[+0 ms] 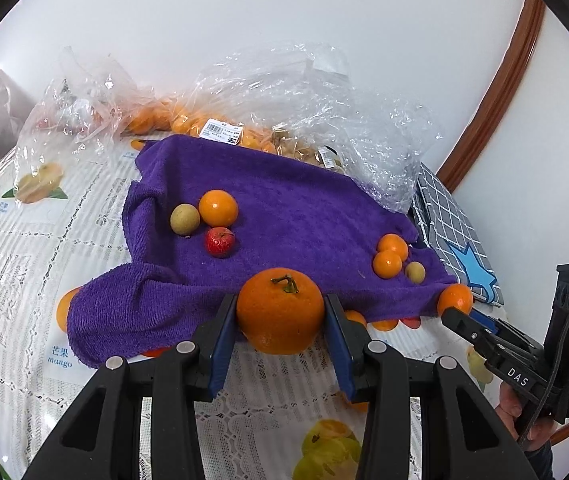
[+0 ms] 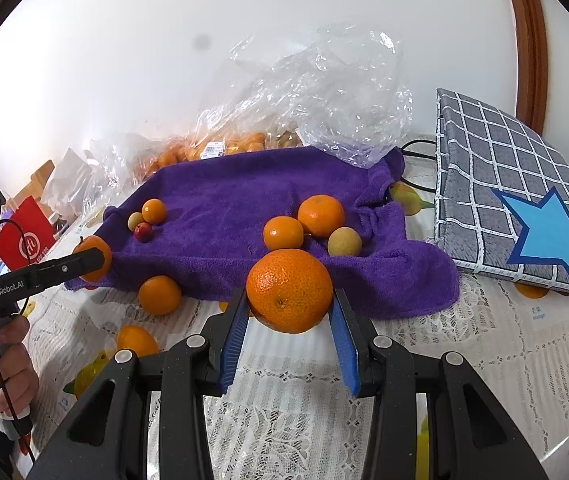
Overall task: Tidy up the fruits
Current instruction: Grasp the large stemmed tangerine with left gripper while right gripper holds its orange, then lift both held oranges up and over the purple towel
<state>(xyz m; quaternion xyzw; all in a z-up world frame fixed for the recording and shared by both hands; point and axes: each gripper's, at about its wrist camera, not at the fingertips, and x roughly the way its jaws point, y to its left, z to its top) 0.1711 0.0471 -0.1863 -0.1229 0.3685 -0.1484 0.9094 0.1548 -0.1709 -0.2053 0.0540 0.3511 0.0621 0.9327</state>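
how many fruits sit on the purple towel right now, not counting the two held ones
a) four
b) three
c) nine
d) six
d) the purple towel carries two groups of three: an orange, a yellowish-green fruit and a small red fruit in one, two small oranges and a pale round fruit in the other.

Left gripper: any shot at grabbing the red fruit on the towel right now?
Probably not as is: the left gripper is shut on an orange. The path over the purple towel to the red fruit looks free.
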